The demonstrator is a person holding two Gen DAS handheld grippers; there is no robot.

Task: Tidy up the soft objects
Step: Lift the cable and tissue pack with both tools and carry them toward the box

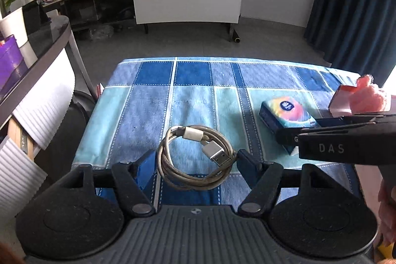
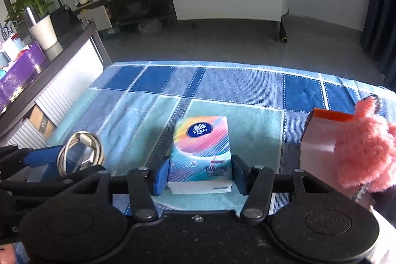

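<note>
A coiled white USB cable [image 1: 195, 156] lies on the blue checked cloth [image 1: 193, 95] between the fingers of my left gripper [image 1: 195, 165], which is open around it. A colourful Vinda tissue pack [image 2: 201, 152] lies between the fingers of my right gripper [image 2: 198, 173], which is open with the pads close beside the pack's near end. A pink fluffy toy [image 2: 366, 147] sits in a pink box with an orange rim [image 2: 319, 137] at the right. The cable [image 2: 81, 152] and the left gripper's blue finger [image 2: 42, 157] also show in the right wrist view.
The cloth-covered table ends at the far edge [image 1: 222, 58] with grey floor beyond. A dark counter with white ribbed panels [image 1: 44, 100] stands close on the left. A dark curtain [image 1: 354, 4] hangs at the right. The right gripper's body [image 1: 346, 140] reaches over the tissue pack [image 1: 287, 115].
</note>
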